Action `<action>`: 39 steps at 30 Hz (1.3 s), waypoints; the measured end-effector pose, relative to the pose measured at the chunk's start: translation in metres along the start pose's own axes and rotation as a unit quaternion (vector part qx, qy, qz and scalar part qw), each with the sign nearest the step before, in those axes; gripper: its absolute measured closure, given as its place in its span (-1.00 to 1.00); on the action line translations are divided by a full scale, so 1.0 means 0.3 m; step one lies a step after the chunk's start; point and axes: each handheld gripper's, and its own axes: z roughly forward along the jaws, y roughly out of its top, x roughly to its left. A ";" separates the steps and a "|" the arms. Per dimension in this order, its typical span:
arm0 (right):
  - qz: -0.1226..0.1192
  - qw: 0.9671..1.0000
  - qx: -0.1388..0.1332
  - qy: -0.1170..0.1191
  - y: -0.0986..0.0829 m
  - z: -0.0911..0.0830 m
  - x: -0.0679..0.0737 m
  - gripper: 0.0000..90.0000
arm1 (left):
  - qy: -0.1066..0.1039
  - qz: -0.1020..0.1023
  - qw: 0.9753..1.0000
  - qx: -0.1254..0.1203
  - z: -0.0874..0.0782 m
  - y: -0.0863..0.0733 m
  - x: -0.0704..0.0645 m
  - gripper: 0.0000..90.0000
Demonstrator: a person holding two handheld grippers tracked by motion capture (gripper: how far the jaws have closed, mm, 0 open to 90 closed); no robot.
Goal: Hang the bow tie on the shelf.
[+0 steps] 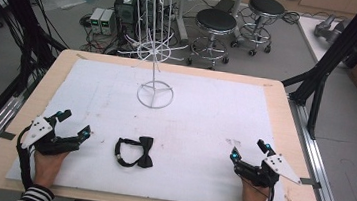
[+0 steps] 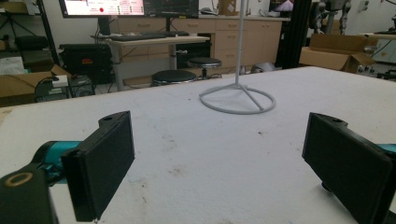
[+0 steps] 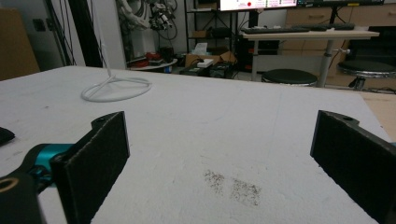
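The white padded table surface (image 1: 203, 133) carries a white wire display stand (image 1: 159, 53) at the far centre and a black fabric bow tie with its strap (image 1: 133, 152) near the front edge, between the grippers and closer to the left one. Left gripper (image 1: 74, 125) and right gripper (image 1: 250, 151) both rest with jaws spread wide, holding nothing. The pick-up is judged best made at the tie's centre knot (the firmest part), leaving the strap loop free for hanging.

Your left gripper (image 2: 219, 163) sits low over the white padded table cover (image 2: 196, 154), its two black padded jaws spread wide with nothing between them. Far ahead, slightly right, the white wire ring base of the display stand (image 2: 237, 99) rests on the cover, its thin pole rising upward. Beyond the table edge stand two black round stools (image 2: 175, 77).
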 end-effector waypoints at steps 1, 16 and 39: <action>0.000 1.000 0.000 -0.001 0.000 0.000 0.000 -0.92 | 0.000 -0.002 1.000 -0.001 0.000 0.000 0.001 -0.79; 0.004 1.000 -0.001 -0.001 0.000 -0.001 -0.001 -0.92 | 0.013 -0.001 1.000 0.008 0.005 0.002 -0.002 -0.77; 0.000 1.000 -0.004 0.000 0.000 -0.001 -0.003 -0.92 | 0.000 -0.019 0.999 0.035 0.008 0.042 0.009 -0.77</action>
